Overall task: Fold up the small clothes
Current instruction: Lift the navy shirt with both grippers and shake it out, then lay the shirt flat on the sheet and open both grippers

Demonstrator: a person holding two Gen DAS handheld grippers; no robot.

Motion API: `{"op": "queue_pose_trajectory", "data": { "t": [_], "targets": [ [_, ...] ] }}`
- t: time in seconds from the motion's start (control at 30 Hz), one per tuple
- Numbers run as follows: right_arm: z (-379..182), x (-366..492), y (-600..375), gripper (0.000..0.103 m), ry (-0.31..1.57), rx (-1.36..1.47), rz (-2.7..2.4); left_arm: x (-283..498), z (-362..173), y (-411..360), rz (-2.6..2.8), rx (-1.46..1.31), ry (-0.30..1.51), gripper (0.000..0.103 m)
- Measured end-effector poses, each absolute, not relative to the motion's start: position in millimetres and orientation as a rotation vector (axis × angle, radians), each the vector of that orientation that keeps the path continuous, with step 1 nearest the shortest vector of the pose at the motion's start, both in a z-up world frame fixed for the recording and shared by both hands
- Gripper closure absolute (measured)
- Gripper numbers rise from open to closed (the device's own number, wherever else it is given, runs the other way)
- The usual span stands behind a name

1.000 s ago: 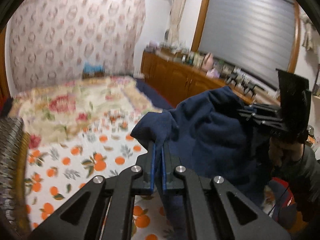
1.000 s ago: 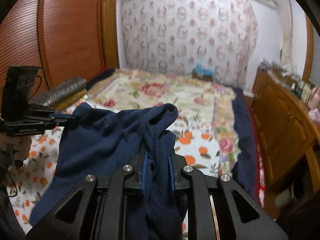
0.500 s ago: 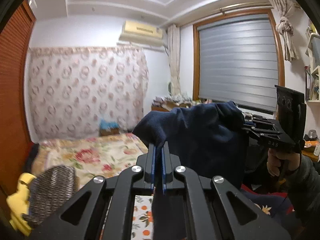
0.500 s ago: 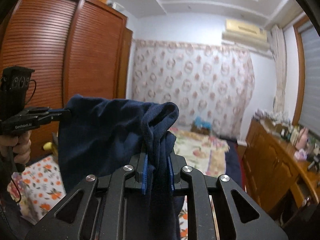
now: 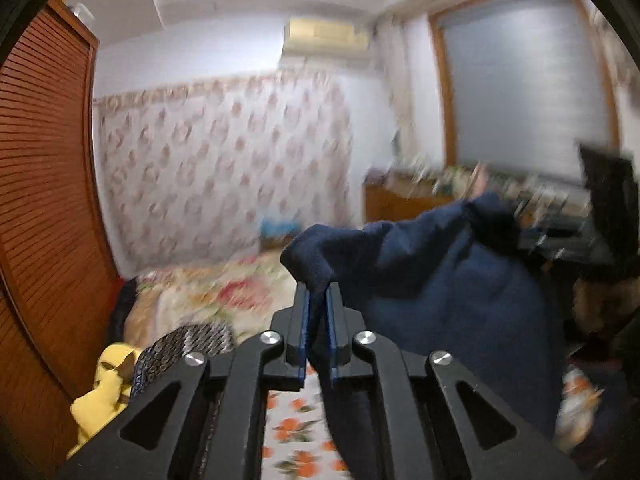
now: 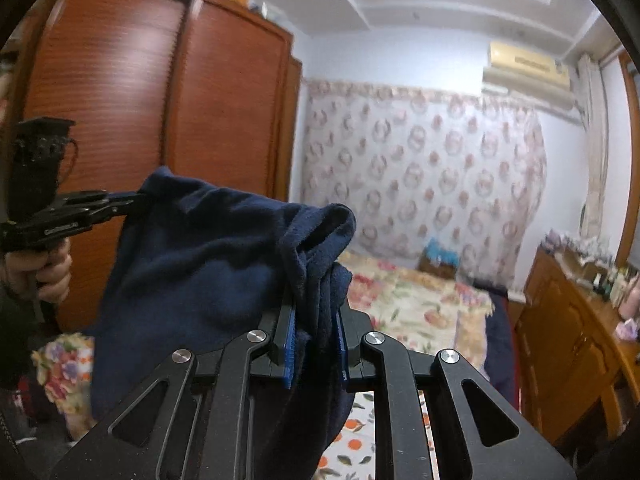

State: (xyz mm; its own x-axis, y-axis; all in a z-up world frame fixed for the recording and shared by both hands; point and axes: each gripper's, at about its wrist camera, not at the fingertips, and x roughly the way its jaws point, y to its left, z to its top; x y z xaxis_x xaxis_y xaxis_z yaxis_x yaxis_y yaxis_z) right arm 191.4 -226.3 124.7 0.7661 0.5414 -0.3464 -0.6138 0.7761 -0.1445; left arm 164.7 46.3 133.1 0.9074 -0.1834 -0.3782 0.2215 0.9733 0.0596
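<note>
I hold one navy fleece garment (image 6: 192,264) in the air, gripped at two points along its top edge. My left gripper (image 5: 318,320) is clamped narrow on one corner: a knob of cloth stands up just past its fingertips and the rest hangs below and off to that gripper's right. Its jaws have just been opening a little, and the cloth is between the pads. My right gripper (image 6: 314,320) is clamped on a thicker bunched corner; the fabric rolls over the fingertips and drops straight down between the jaws. These jaws have also just been opening slightly, with the cloth between them.

Seen from the right wrist, the panel spans from my own fingers across to the left gripper (image 6: 132,202), which is well apart to the left and held by a hand (image 6: 52,276). From the left wrist, the right gripper (image 5: 536,236) sits at the far end of the same edge, blurred. The cloth sags between the two grips and is not taut.

Step in hand, as I judge it: lift and spread, before any fold. The floral bedspread (image 5: 224,292) lies below and beyond both sets of fingers.

The next move calls for:
- firm pad pressure on both corners;
- drawing the grippers apart until the top edge is straight;
- lowering the panel flat onto the bedspread
</note>
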Motion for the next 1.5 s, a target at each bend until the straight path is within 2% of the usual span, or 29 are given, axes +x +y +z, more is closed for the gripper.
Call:
{"op": "queue_pose_trajectory", "data": {
  "t": [0.03,0.1,0.2,0.27,0.3,0.43,0.57,1.27,1.5],
  "targets": [
    [112,211,-221,0.086,0.331,-0.261,0.621,186,114,49,-0.194,0.099,0.442,0.094],
    [70,268,-207,0.070,0.474,-0.294,0.540,225,67,57,-0.180,0.070,0.581,0.094],
    [15,316,-202,0.070,0.603,-0.321,0.473,242,16,61,-0.191,0.091,0.677,0.093],
    [-9,325,-205,0.070,0.648,-0.321,0.464,247,-5,64,-0.207,0.073,0.732,0.080],
    [-17,323,-206,0.070,0.659,-0.322,0.465,246,-12,65,-0.213,0.069,0.744,0.068],
    [-28,303,-209,0.065,0.674,-0.322,0.487,211,-28,53,-0.236,0.065,0.765,0.060],
    [-31,277,-215,0.054,0.675,-0.291,0.518,188,-29,41,-0.260,0.039,0.774,0.059],
    [-72,171,-261,0.053,0.725,-0.190,0.519,94,-52,34,-0.244,-0.051,0.813,0.059],
    [-88,163,-273,0.041,0.768,-0.130,0.515,80,-53,33,-0.275,-0.083,0.809,0.059]
  ]
}}
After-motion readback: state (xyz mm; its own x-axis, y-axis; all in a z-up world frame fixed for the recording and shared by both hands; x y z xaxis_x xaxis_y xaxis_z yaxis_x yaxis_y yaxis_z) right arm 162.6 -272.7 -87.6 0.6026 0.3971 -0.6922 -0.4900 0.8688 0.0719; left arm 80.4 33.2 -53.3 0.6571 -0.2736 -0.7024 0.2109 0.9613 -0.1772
